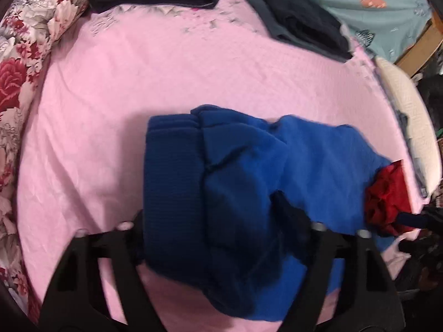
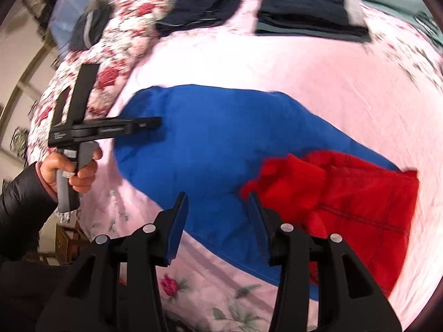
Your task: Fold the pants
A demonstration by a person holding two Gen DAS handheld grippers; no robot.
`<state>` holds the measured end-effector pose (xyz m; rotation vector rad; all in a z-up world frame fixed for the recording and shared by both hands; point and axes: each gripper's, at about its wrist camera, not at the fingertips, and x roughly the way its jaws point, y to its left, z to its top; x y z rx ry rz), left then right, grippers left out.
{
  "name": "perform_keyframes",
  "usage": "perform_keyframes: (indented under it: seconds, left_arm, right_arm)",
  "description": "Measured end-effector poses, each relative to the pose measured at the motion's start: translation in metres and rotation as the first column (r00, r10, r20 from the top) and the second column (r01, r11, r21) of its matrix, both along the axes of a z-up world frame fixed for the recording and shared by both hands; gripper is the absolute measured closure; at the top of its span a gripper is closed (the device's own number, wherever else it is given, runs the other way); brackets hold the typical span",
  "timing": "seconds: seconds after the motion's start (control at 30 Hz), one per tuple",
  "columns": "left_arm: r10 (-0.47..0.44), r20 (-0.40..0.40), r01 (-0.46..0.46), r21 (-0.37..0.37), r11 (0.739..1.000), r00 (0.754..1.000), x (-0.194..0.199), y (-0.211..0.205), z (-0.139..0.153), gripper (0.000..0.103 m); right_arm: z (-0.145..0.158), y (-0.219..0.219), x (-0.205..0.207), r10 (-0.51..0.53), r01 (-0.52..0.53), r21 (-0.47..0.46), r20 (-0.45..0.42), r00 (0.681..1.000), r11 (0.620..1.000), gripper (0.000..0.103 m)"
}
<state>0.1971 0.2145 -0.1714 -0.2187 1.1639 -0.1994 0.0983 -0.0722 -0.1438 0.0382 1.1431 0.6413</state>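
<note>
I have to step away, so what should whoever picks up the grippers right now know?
Left gripper: open, fingers straddling the bunched end of the blue pants, gripping nothing.
Right gripper: open, empty, hovering over the pants' near edge.
The pants lie across the pink bedspread, partly folded and rumpled; a red garment overlaps one end.
Two dark folded stacks sit at the far side.
Left: finish folding and flatten the blue pants; the red garment looks unfolded.

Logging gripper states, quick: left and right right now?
Left gripper: open, straddling the blue pants.
Right gripper: open, holding nothing, above the pants.
</note>
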Motion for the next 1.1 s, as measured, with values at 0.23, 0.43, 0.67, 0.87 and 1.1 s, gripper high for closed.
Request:
perform_keyframes:
  seconds: [0.23, 0.43, 0.67, 0.87, 1.1]
  left_arm:
    - [-0.015, 0.020, 0.016, -0.096, 0.995, 1.000, -0.003, 0.010, 0.025, 0.060]
    - [-0.096, 0.102, 0.107, -0.110, 0.988, 0.990, -0.017, -0.029, 0.059, 0.063]
    - [-0.203, 0.240, 0.234, -0.110, 0.966, 0.949, -0.026, -0.103, 0.118, 0.063]
    - [-0.350, 0.254, 0.378, -0.069, 0.923, 0.902, -0.029, -0.193, 0.135, 0.063]
    - [-0.537, 0.137, 0.551, -0.086, 0.830, 0.832, -0.032, -0.316, 0.098, 0.043]
  right_arm:
    - [-0.009, 0.108, -0.021, 0.313, -0.293, -0.132, 0.171, 0.934, 0.947, 0.057]
    - [-0.040, 0.134, -0.030, 0.348, -0.288, -0.284, 0.188, 0.919, 0.914, 0.086]
    - [0.001, 0.091, -0.047, 0.214, -0.149, -0.198, 0.360, 0.908, 0.969, 0.090]
    - [0.018, 0.023, -0.057, -0.029, 0.053, -0.051, 0.388, 0.921, 0.997, 0.090]
    - [-0.019, -0.069, -0.072, -0.318, 0.303, 0.104, 0.190, 0.929, 0.947, 0.068]
